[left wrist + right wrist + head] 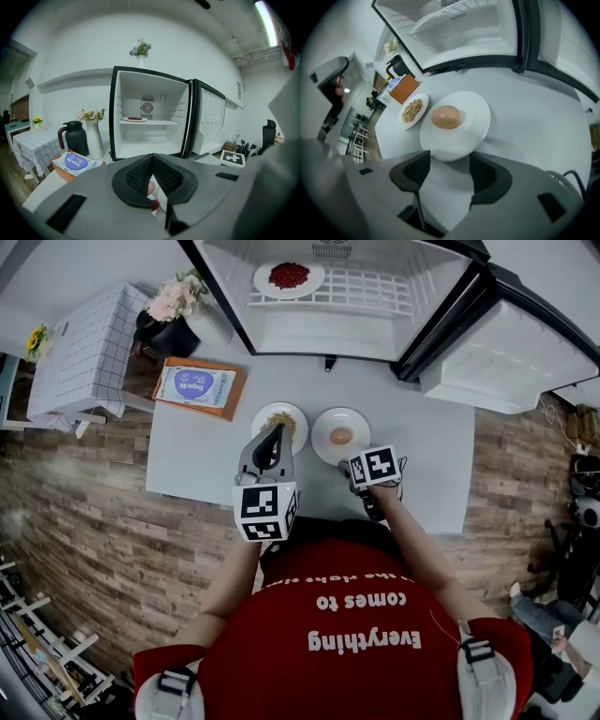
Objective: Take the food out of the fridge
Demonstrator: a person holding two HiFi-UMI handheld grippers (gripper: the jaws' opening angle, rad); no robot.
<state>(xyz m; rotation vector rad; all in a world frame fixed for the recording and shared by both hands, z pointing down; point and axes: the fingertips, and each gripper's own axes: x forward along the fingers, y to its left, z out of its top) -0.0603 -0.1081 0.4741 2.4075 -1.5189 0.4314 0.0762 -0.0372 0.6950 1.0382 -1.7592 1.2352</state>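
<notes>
A small fridge (281,329) stands open at the back of the white bench (206,460), its door (506,357) swung to the right. On its wire shelf sits 1 plate of red food (289,276). On the bench in front are 2 more plates side by side: the left plate (292,412) carries crumbly tan food, the right plate (340,435) a round brown item. The left gripper (276,430) lies over the left plate's near edge, its jaws tapering together. The right gripper (354,468) sits just beside the right plate's near rim. Left of the fridge are a wooden tray with a blue-labelled packet (199,387), a black jug (169,336) and a vase of flowers (180,296).
</notes>
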